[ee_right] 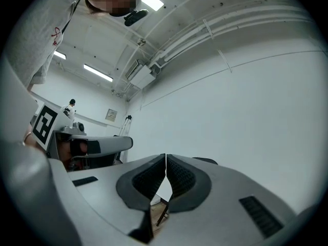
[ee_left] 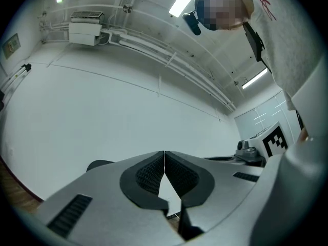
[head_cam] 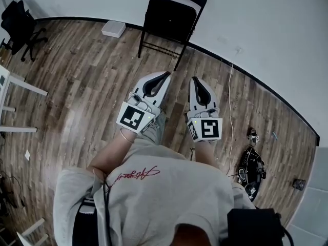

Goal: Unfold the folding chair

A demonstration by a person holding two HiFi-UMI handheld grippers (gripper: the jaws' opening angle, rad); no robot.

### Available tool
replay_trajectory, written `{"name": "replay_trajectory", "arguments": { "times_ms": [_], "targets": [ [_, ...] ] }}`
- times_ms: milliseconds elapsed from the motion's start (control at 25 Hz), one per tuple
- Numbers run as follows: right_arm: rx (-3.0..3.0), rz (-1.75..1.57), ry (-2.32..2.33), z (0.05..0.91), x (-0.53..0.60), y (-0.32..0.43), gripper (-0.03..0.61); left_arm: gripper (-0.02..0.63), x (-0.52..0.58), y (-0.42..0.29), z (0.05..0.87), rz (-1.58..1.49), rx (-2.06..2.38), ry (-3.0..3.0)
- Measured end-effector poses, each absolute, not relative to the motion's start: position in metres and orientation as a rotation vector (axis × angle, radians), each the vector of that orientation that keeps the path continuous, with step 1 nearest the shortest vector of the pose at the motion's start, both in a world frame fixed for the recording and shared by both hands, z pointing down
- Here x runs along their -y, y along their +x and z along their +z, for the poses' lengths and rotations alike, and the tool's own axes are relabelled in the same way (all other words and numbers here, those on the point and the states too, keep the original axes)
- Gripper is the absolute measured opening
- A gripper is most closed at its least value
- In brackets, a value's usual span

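A black folding chair stands folded against the white wall at the far side of the wood floor. Both grippers are held side by side in front of the person, pointing toward it and well short of it. My left gripper is shut with nothing between its jaws. My right gripper is also shut and empty. In the left gripper view the pads meet, and the chair's dark top peeks over the left jaw. In the right gripper view the chair top shows just beyond the closed pads.
A white box lies on the floor by the wall, left of the chair. A black office chair and white table legs stand at the left. A thin cable runs to dark gear on the floor at right.
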State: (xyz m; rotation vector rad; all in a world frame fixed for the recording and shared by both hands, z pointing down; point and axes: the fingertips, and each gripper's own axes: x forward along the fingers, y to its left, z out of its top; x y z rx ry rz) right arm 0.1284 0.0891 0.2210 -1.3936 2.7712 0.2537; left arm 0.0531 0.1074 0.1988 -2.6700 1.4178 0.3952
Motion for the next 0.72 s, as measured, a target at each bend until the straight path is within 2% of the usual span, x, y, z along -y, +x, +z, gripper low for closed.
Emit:
{"name": "replay_trajectory", "arguments": {
  "times_ms": [360, 520, 720],
  "targets": [
    [-2.732, 0.255, -1.47, 0.234, 0.128, 0.114, 0.017, 0.015, 0.11, 0.046, 0.226, 0.339, -1.332, -2.759],
    [-2.717, 0.286, -1.512, 0.222, 0.235, 0.102, 0.017, 0.015, 0.222, 0.031, 0.21, 0.316, -1.276, -2.756],
    [-2.729, 0.285, -1.553, 0.215, 0.313, 0.101, 0.017, 0.015, 0.309, 0.036, 0.207, 0.193, -1.233, -2.76]
  ]
}}
